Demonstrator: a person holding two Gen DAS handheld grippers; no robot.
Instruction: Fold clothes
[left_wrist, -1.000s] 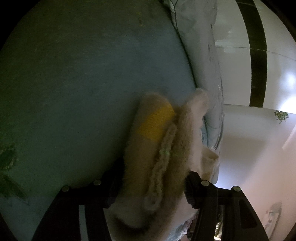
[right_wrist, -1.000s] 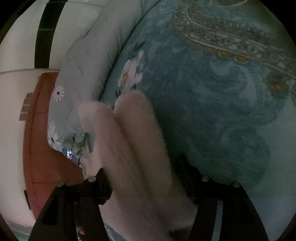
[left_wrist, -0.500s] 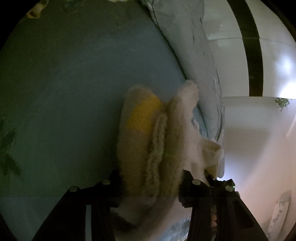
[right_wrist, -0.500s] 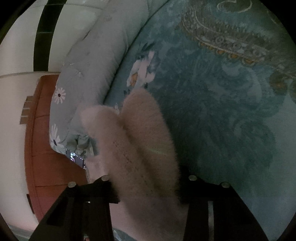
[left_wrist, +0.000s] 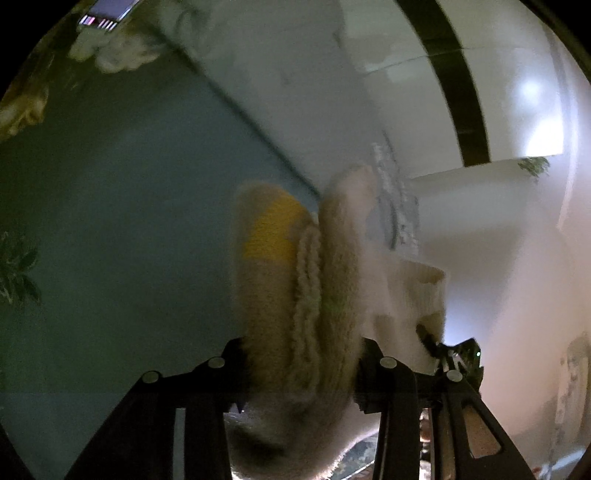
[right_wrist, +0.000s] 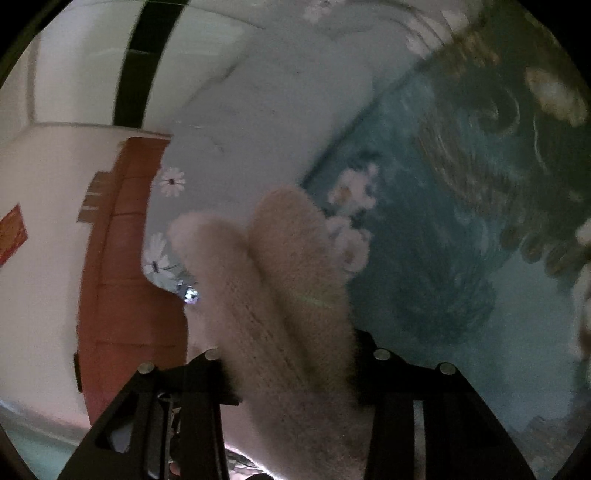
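A fluffy cream garment (left_wrist: 314, 295) with a yellow patch and a ribbed edge is bunched between the jaws of my left gripper (left_wrist: 301, 365), which is shut on it and holds it above the blue bed sheet (left_wrist: 129, 221). Another bunched fold of the same fluffy cream garment (right_wrist: 280, 295) fills my right gripper (right_wrist: 291, 362), which is shut on it too. Both folds stick out past the fingers. A ribbed cuff (left_wrist: 424, 284) hangs to the right in the left wrist view.
A pale flowered duvet (right_wrist: 258, 129) lies rolled along the far side of the bed. The patterned blue bedspread (right_wrist: 461, 221) spreads to the right. A red-brown wooden cabinet (right_wrist: 122, 277) stands beside the bed. A white wall with a dark stripe (left_wrist: 454, 92) is behind. More pale clothes (left_wrist: 118, 55) lie far off.
Both grippers closed on the fluffy garment and rose with it. The bed now lies farther below, and more of the wall and duvet shows.
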